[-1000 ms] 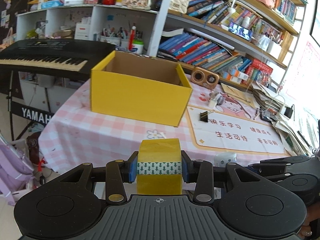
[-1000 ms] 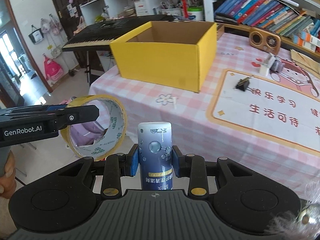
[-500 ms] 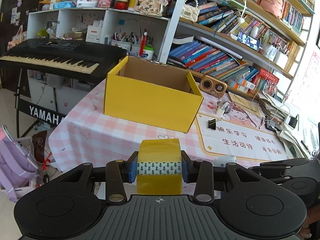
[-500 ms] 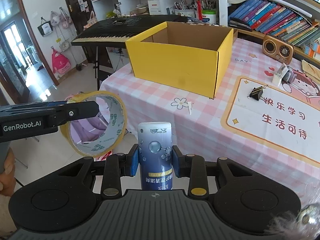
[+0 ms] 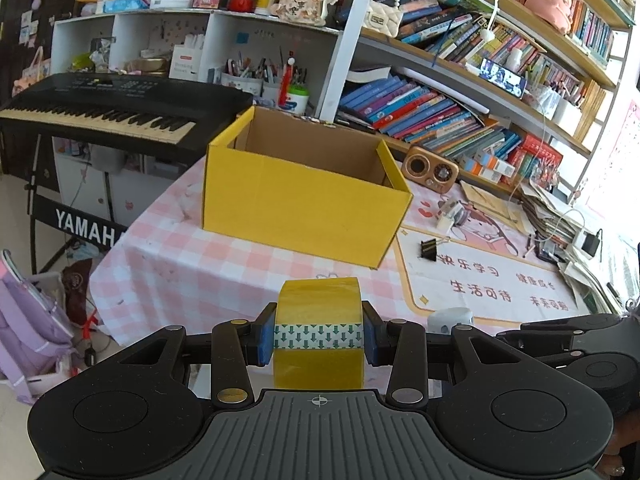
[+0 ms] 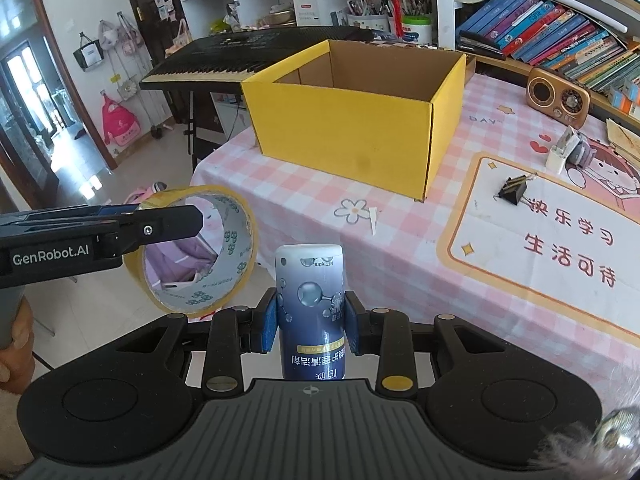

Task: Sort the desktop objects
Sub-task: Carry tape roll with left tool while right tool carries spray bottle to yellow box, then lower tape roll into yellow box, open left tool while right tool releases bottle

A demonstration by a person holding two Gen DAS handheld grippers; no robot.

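Left jaws: the left gripper (image 5: 319, 338) is closed on a roll of yellow-brown packing tape with a white, green-arrow band (image 5: 319, 332); both blue pads press its flat side faces.
Left load axis: the roll's hole runs across, from pad to pad; its curved tread faces the camera. In the right wrist view the roll (image 6: 196, 250) stands on edge, its hollow core seen end-on.
Right jaws: the right gripper (image 6: 311, 326) is closed on a dark blue cylindrical bottle with a white rounded cap (image 6: 310, 308); the pads clamp its mid-body.
Right load axis: long axis upright in view, pointing away along the fingers, cap at the far end; the label text reads inverted.
Load position: both items are held off the near edge of the table with a pink-and-white checked cloth (image 6: 304, 184), the tape to the left of the bottle, the two apart.
Open room: bare cloth lies between the near edge and the open yellow cardboard box (image 6: 352, 120); the box top is open and its visible interior is bare.
Edges: the box stands near the table's left edge, beside a black electronic keyboard (image 5: 100, 114).
Nearby items: a black binder clip (image 6: 513, 190) lies on the printed desk mat (image 6: 560, 248), right of the box and apart from it.
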